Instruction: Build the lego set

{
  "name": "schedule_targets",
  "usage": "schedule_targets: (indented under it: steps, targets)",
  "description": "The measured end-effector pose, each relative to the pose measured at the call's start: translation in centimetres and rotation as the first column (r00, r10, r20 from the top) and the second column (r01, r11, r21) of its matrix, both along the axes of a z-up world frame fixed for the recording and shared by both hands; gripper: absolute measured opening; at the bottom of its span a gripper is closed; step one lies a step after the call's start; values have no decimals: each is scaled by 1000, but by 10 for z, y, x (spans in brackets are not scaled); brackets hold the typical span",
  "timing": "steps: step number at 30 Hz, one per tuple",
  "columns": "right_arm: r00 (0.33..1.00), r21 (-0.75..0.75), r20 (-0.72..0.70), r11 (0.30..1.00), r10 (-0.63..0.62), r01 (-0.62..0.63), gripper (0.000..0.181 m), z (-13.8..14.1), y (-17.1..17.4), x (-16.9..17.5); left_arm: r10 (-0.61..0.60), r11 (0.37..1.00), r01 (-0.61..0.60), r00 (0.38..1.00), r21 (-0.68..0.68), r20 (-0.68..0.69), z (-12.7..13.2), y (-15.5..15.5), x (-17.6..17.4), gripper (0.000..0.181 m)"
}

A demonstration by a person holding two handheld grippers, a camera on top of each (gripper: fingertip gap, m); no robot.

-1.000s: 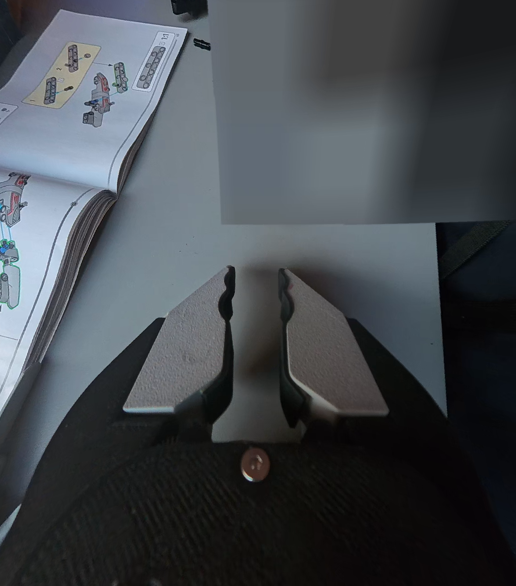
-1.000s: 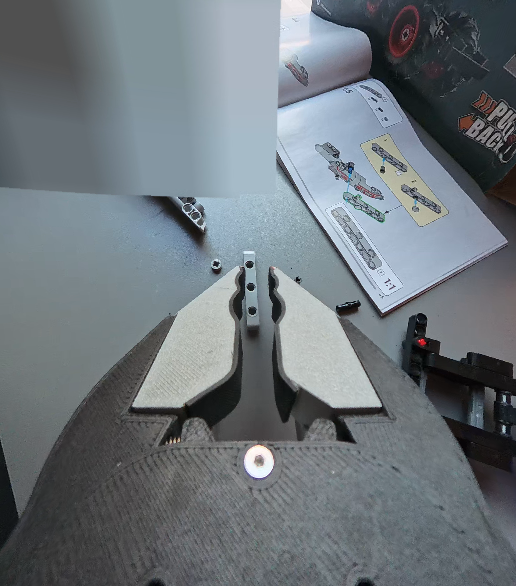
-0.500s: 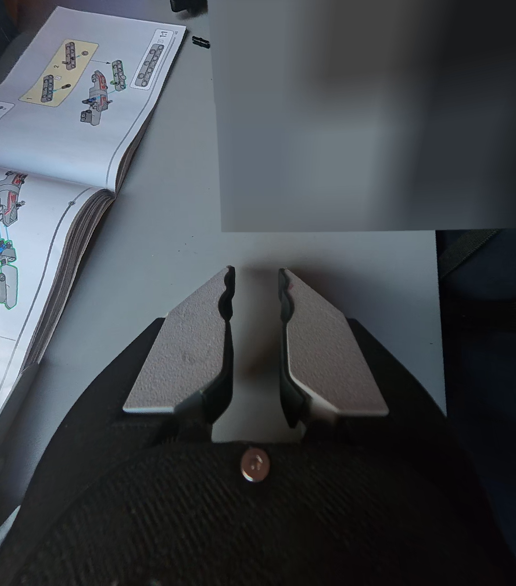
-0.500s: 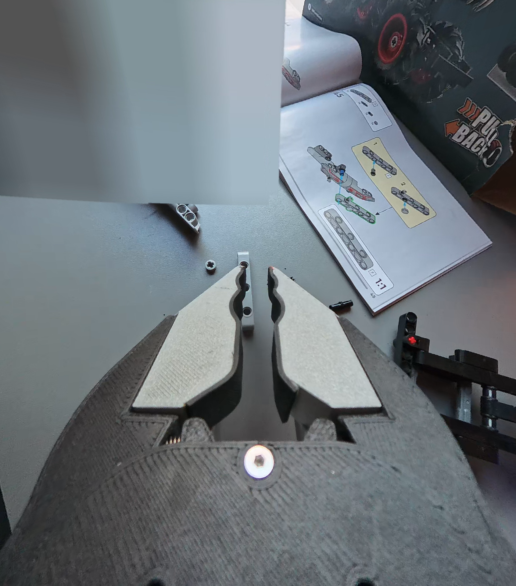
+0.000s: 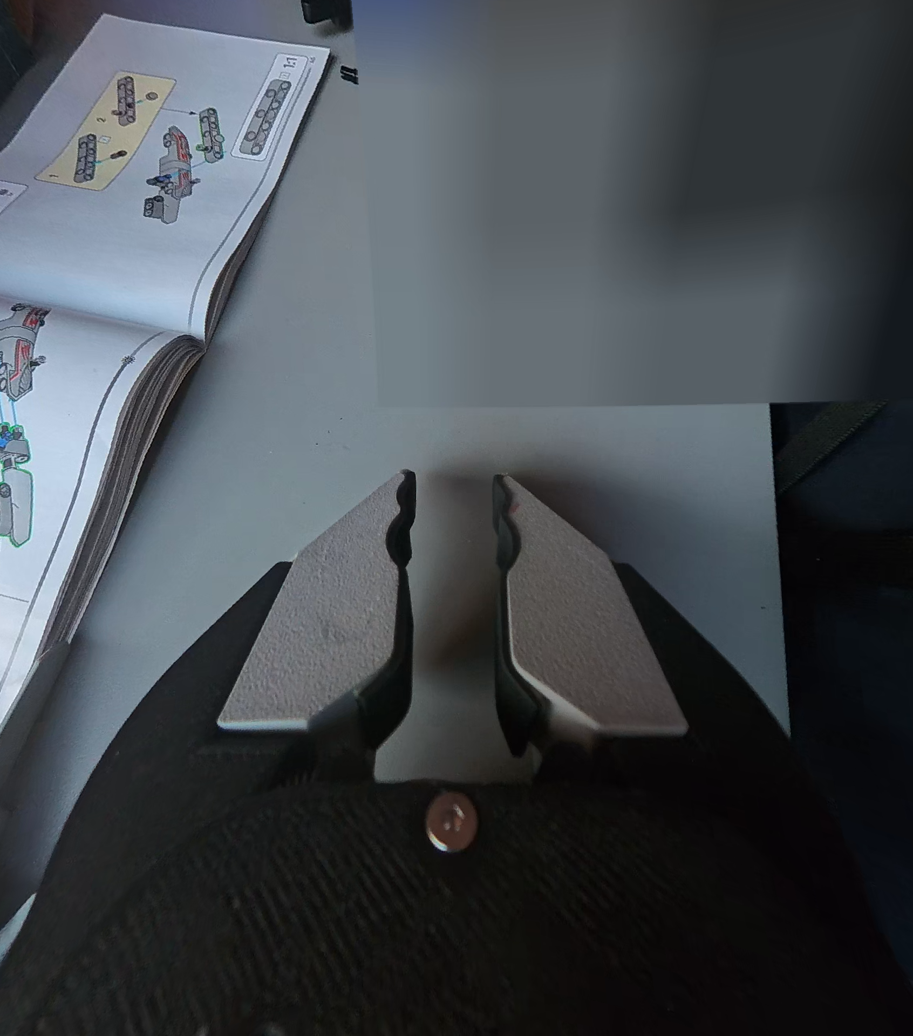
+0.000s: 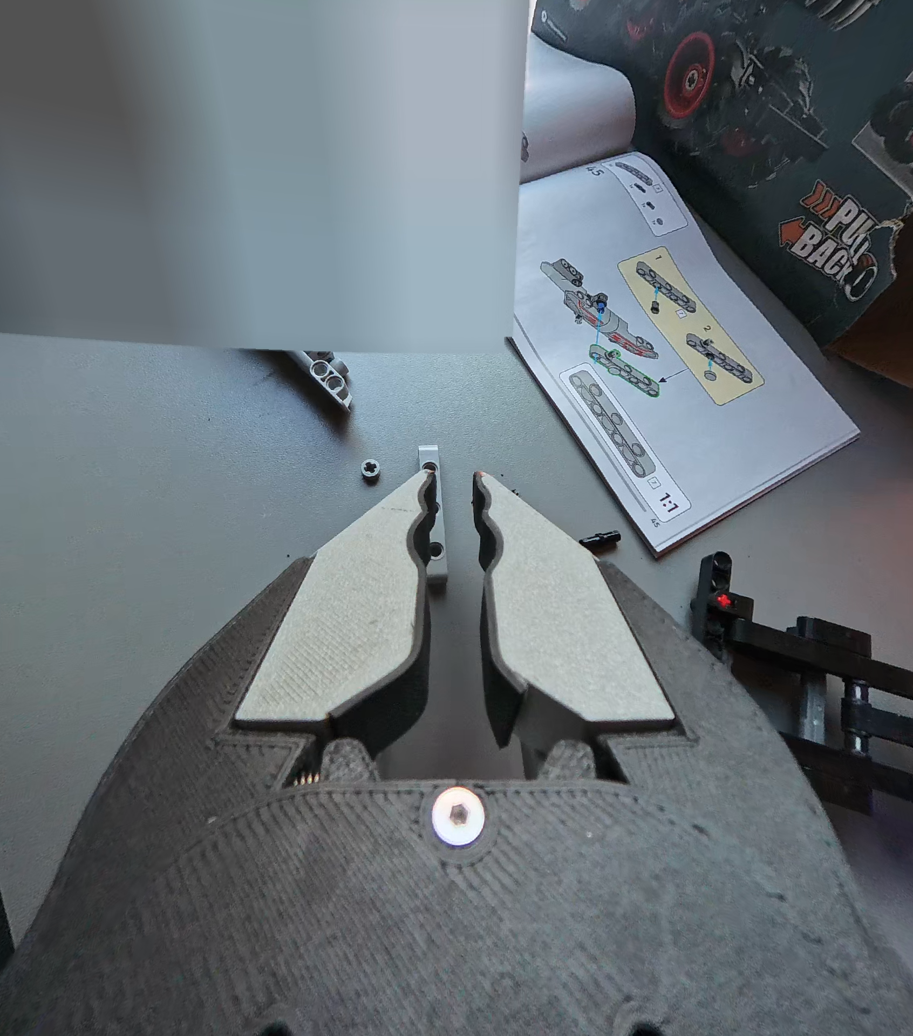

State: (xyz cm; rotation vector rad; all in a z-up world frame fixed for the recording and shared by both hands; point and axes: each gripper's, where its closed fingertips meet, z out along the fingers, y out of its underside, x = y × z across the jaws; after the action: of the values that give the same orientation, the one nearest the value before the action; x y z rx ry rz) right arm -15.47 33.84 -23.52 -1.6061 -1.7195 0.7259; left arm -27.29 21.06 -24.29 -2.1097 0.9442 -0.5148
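Observation:
My right gripper [image 6: 451,483] is open, low over the dark table. A short light-grey beam with holes [image 6: 438,555] lies flat between its fingers, close against the left finger, which hides part of it. A small grey bush [image 6: 370,468] lies just left of the beam's far end. A black pin [image 6: 600,538] lies to the right of the right finger. My left gripper [image 5: 454,483] is open and empty over bare grey table. The open instruction booklet shows in both views [image 5: 106,235] [image 6: 723,459].
A second grey beam [image 6: 329,379] lies farther ahead, partly behind a blurred patch. A black partly built frame [image 6: 835,695] sits at the right. The set's box [image 6: 779,112] stands behind the booklet. In the left wrist view the table edge [image 5: 776,560] runs close on the right. Spacing between my two grippers at the tips: around 20 cm. From my right tips it is roughly 6 cm to the black pin [image 6: 600,538]; from my left, 25 cm.
My right gripper has drifted slightly, so the grey beam now sits against the left finger instead of midway. The left gripper has barely moved.

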Motion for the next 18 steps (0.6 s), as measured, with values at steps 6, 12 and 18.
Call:
schedule_targets:
  steps: [6,12,18]
  targets:
    - [1000,5,-23,1000,-20,20,9,5,4,1,1,1000,-1,1000,1,2,0,0,0,24]
    - [992,-18,-68,994,-106,105,9,13,20,5,1,1000,-1,1000,3,1,0,0,0,24]
    - [985,-45,-102,989,-142,138,7,19,26,8,1,1000,-1,1000,2,2,1,0,0,24]
